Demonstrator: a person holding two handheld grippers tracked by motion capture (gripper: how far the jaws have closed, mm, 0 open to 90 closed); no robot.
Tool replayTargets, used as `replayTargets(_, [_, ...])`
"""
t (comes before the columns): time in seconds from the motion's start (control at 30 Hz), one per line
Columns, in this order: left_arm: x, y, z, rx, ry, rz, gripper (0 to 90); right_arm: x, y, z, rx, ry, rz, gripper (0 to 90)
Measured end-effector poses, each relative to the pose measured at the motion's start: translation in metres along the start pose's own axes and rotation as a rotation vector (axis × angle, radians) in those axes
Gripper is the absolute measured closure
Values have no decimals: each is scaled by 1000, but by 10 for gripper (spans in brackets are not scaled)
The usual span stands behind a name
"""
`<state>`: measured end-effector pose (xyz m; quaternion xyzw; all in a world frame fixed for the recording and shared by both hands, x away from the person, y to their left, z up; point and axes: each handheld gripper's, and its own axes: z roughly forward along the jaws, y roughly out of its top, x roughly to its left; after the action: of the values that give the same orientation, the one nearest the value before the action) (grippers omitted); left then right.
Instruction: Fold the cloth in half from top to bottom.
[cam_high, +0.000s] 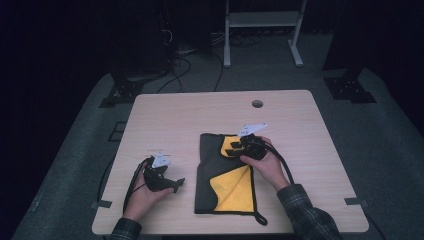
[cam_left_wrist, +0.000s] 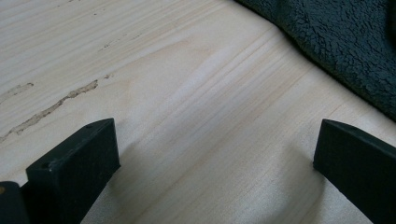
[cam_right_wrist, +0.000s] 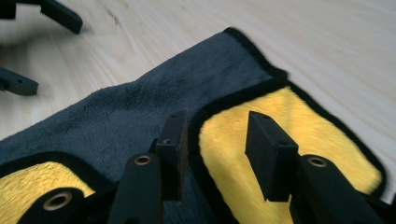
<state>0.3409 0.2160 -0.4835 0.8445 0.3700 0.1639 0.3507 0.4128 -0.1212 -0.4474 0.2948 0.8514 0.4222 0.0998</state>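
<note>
Cloth (cam_high: 225, 175) folding, mid-step: right tongs (cam_right_wrist: 219, 140) part open, poised over the turned-up yellow corner (cam_right_wrist: 289, 140), nothing pinched yet. Left tongs (cam_left_wrist: 215, 154) spread wide, empty, parked on bare surface (cam_high: 175, 110) just beside the dark edge. Looks like closing on that corner comes next, then dragging it across. Cloth flat mid-surface, two yellow corners flipped.
</note>
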Motion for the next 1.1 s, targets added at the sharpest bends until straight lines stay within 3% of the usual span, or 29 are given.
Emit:
replayTargets(0.17, [0,0,0,0,0,0,0,7,4,22,51,-1,-38,599])
replayTargets(0.37, [0,0,0,0,0,0,0,9,3,36,82,4,-46,633])
replayTargets(0.43, [0,0,0,0,0,0,0,10,2,38,96,-17,-56,704])
replayTargets(0.53, [0,0,0,0,0,0,0,8,2,37,82,-6,-33,822])
replayTargets(0.67, [0,0,0,0,1,0,0,5,5,31,48,-13,-1,863])
replayTargets(0.9, [0,0,0,0,2,0,0,-15,10,14,10,-56,48,868])
replayTargets(1.1, [0,0,0,-1,2,0,0,-41,10,4,-9,-118,110,869])
